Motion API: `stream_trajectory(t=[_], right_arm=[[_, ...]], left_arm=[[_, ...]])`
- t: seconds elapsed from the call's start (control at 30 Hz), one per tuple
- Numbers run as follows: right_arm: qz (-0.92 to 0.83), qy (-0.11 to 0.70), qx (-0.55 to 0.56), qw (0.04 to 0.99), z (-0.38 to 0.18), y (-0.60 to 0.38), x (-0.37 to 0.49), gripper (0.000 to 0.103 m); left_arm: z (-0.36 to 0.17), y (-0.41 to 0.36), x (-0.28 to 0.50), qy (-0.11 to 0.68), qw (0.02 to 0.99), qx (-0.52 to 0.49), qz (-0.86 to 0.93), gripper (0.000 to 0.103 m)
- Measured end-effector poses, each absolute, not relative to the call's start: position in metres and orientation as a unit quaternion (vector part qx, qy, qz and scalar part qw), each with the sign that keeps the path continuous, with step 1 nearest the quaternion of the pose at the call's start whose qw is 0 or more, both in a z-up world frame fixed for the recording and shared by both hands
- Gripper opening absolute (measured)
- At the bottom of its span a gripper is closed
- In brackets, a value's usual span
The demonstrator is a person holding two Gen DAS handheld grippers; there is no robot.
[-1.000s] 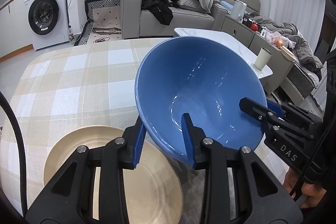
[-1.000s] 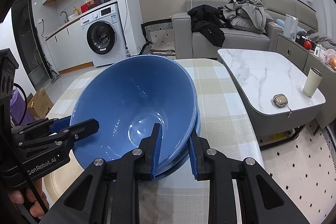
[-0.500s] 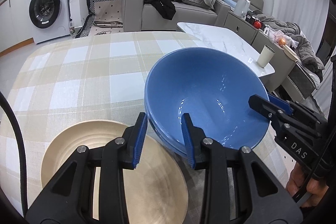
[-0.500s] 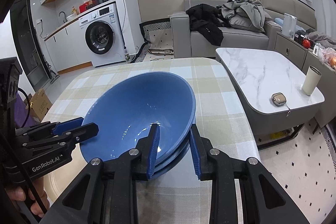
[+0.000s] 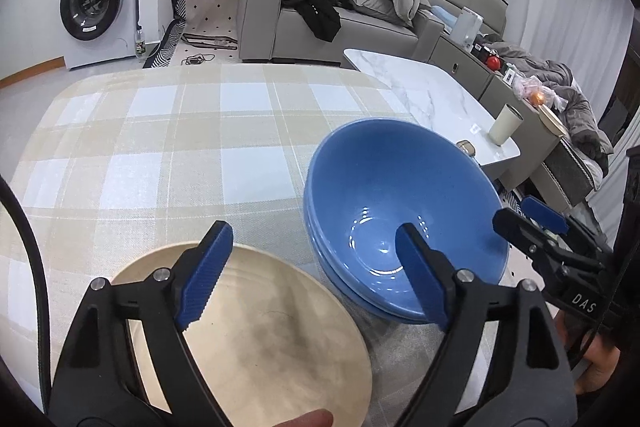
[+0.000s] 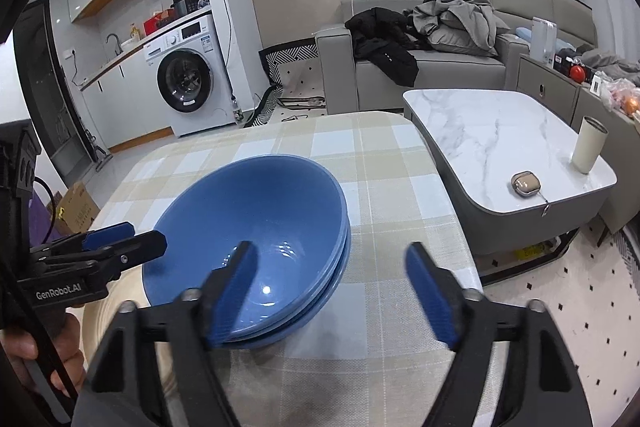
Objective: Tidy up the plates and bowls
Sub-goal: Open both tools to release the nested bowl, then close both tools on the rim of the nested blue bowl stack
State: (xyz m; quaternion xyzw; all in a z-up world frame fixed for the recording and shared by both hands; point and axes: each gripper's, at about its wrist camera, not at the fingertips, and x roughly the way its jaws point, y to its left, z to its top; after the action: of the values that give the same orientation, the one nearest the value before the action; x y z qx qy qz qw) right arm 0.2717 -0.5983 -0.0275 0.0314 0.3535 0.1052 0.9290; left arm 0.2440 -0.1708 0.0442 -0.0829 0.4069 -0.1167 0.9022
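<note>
Both tongs have just been opening. Left tongs [image 5: 312, 275] and right tongs [image 6: 332, 295] gape wide, gripping nothing. Glossy blue ceramic bowl [image 5: 400, 203] sits nested in another on the checked-cloth worktop [image 5: 168, 147], right of the round beige plate [image 5: 272, 339].

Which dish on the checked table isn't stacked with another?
The beige plate: it lies flat alone beside the two nested blue bowls, which sit one inside the other.

washing machine [image 6: 185, 81] | grey sofa [image 6: 424, 75], clothes | marble table [image 6: 496, 143], cup [image 6: 589, 145]
</note>
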Motion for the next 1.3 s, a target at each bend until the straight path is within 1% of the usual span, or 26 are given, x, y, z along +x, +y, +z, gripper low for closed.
stream_trajectory(t=[0.03, 0.1, 0.13, 0.17, 0.37, 0.6, 0.63, 0.67, 0.7, 0.73, 0.77, 0.8, 0.83, 0.87, 0.9, 0.97, 1.0, 1.03, 1.13, 1.17, 1.3], right_arm=[[0.107, 0.354, 0.038, 0.928, -0.028, -0.601, 0.272, 0.085], [0.112, 0.362, 0.049, 0.924, -0.030, -0.604, 0.275, 0.091], [0.115, 0.366, 0.055, 0.922, -0.031, -0.605, 0.277, 0.098], [0.120, 0.367, 0.064, 0.920, -0.032, -0.606, 0.277, 0.102], [0.134, 0.368, 0.102, 0.914, -0.042, -0.611, 0.281, 0.102], [0.151, 0.373, 0.142, 0.904, -0.056, -0.613, 0.285, 0.101], [0.153, 0.374, 0.148, 0.903, -0.058, -0.614, 0.286, 0.097], [0.155, 0.377, 0.154, 0.900, -0.060, -0.614, 0.287, 0.091], [0.161, 0.380, 0.160, 0.897, -0.063, -0.615, 0.288, 0.087], [0.164, 0.383, 0.164, 0.894, -0.064, -0.615, 0.290, 0.080], [0.167, 0.386, 0.166, 0.892, -0.066, -0.614, 0.291, 0.076], [0.168, 0.387, 0.168, 0.891, -0.067, -0.614, 0.291, 0.075], [0.170, 0.387, 0.169, 0.890, -0.068, -0.613, 0.292, 0.074], [0.172, 0.387, 0.168, 0.890, -0.069, -0.613, 0.292, 0.074], [0.172, 0.385, 0.169, 0.891, -0.069, -0.613, 0.291, 0.074], [0.173, 0.382, 0.172, 0.891, -0.069, -0.613, 0.292, 0.066], [0.173, 0.381, 0.173, 0.892, -0.068, -0.613, 0.291, 0.063], [0.175, 0.379, 0.172, 0.892, -0.067, -0.612, 0.291, 0.057], [0.175, 0.377, 0.166, 0.894, -0.066, -0.609, 0.290, 0.048], [0.171, 0.377, 0.163, 0.896, -0.065, -0.608, 0.290, 0.047], [0.165, 0.378, 0.161, 0.896, -0.064, -0.607, 0.289, 0.045]], left_arm=[[0.044, -0.168, 0.246, 0.409, 0.901, -0.088, -0.118, 0.085], [0.044, -0.164, 0.248, 0.413, 0.897, -0.102, -0.119, 0.102], [0.044, -0.162, 0.249, 0.412, 0.897, -0.109, -0.120, 0.102], [0.043, -0.161, 0.250, 0.413, 0.895, -0.114, -0.123, 0.102], [0.030, -0.162, 0.255, 0.427, 0.888, -0.124, -0.122, 0.102], [0.010, -0.161, 0.267, 0.448, 0.870, -0.163, -0.126, 0.101], [0.008, -0.161, 0.269, 0.448, 0.869, -0.167, -0.128, 0.099], [0.006, -0.161, 0.270, 0.448, 0.868, -0.172, -0.132, 0.094], [0.004, -0.162, 0.271, 0.450, 0.866, -0.174, -0.132, 0.091], [0.001, -0.162, 0.273, 0.453, 0.864, -0.175, -0.132, 0.085], [0.000, -0.162, 0.274, 0.455, 0.863, -0.177, -0.129, 0.081], [-0.001, -0.163, 0.274, 0.453, 0.864, -0.178, -0.126, 0.078], [-0.001, -0.163, 0.275, 0.453, 0.863, -0.180, -0.133, 0.068], [-0.002, -0.165, 0.276, 0.455, 0.860, -0.180, -0.142, 0.062], [-0.003, -0.167, 0.277, 0.457, 0.859, -0.179, -0.146, 0.060], [-0.003, -0.169, 0.278, 0.458, 0.859, -0.177, -0.145, 0.049], [-0.005, -0.170, 0.279, 0.462, 0.856, -0.180, -0.147, 0.046], [-0.006, -0.170, 0.280, 0.467, 0.852, -0.184, -0.149, 0.041], [-0.008, -0.174, 0.281, 0.470, 0.848, -0.188, -0.158, 0.032], [-0.007, -0.176, 0.281, 0.469, 0.849, -0.183, -0.160, 0.031], [-0.003, -0.183, 0.278, 0.466, 0.857, -0.160, -0.151, 0.030]])
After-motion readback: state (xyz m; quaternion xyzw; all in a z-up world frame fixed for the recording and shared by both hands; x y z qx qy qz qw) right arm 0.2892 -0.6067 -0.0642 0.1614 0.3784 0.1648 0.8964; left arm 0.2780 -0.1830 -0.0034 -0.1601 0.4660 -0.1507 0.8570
